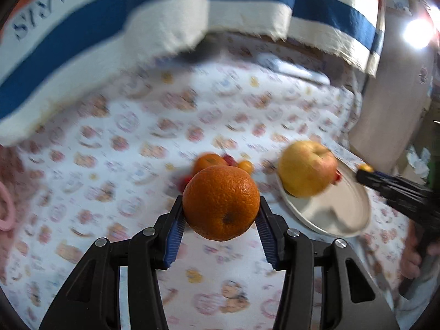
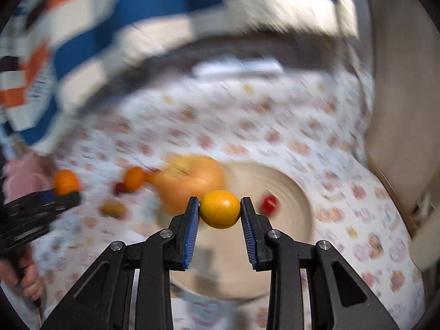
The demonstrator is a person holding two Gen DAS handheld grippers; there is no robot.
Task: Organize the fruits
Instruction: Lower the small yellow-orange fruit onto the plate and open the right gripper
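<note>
A large round orange [image 1: 221, 202] sits pinched between the blue pads of the left gripper [image 1: 221, 220], held above the patterned tablecloth [image 1: 137, 126]. The right gripper [image 2: 220, 214] clamps a small yellow-orange citrus fruit [image 2: 220, 209] over the white ceramic plate [image 2: 297, 192], which holds a yellow-red apple [image 1: 306, 167] and a red cherry tomato [image 2: 269, 204].

wrist views angled down, sharing plate [image 1: 354, 209]
</note>
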